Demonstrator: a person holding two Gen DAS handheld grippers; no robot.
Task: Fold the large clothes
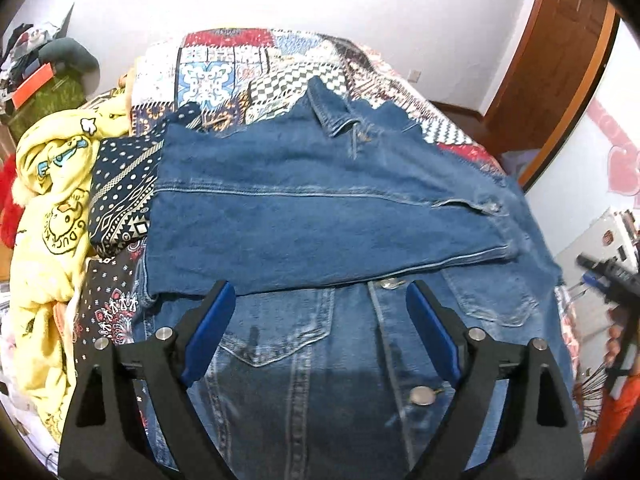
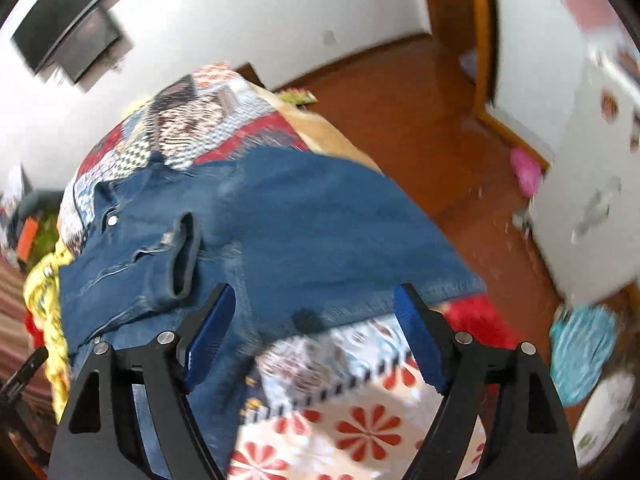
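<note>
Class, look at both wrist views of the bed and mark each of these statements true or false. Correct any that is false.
1. The denim jacket lies on the patterned quilt. True.
2. A sleeve is folded across the jacket's front. True.
3. The left gripper is clamped on the jacket's collar. False: its jaws stand open above the jacket's front, and nothing is pinched between them.
4. The right gripper is shut on the jacket's hem. False: its jaws are apart and hold nothing.
5. A yellow printed garment lies bunched beside the jacket. True.
6. The floor is covered in grey carpet. False: it is a bare reddish-brown surface.
</note>
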